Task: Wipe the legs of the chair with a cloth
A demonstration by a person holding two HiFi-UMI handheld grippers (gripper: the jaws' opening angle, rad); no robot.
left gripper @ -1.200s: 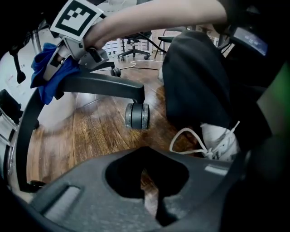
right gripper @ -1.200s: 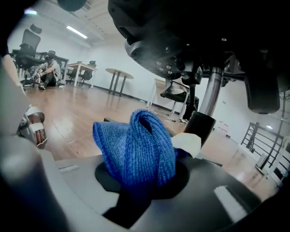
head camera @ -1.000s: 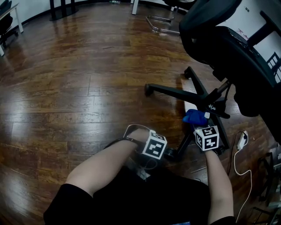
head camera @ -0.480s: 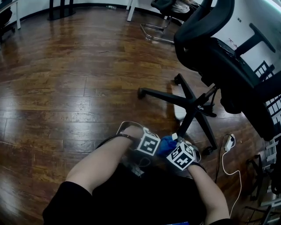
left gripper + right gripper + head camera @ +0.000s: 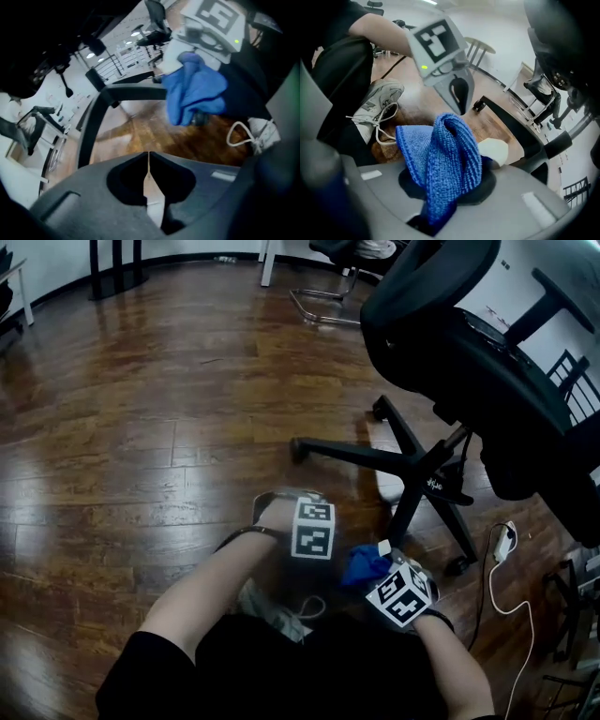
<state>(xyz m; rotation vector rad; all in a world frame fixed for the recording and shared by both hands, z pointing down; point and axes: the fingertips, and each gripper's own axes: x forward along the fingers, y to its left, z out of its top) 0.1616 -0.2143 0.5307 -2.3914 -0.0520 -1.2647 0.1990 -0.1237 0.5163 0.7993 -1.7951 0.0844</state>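
**Holding a blue cloth beside the chair's nearest leg**

The right gripper [image 5: 449, 199] has its grey fingers [image 5: 525, 206] clamped on a blue cloth [image 5: 440, 150], a ribbed, knitted fabric bunched into a soft upright fold. In the head view the cloth hangs low over the wooden floor [image 5: 141, 427], just beside the outer end of the nearest chair leg [image 5: 405, 521]. Whether it touches the leg cannot be told. The left gripper [image 5: 148, 159] hovers close by, its fingers [image 5: 93, 197] pressed together with nothing between them.

The chair [image 5: 469, 352] is black and stands toward the floor's right edge. Its padded seat sits above slim, smooth legs that spread like a star from a central hub. The floor is dark, glossy planking.

To wipe well, the cloth's broad fold should probably be pressed flat on the leg's top and drawn from caster to hub, then down each side. The grip should stay firm so the fabric does not slip. The free gripper could steady the base, since it may roll.
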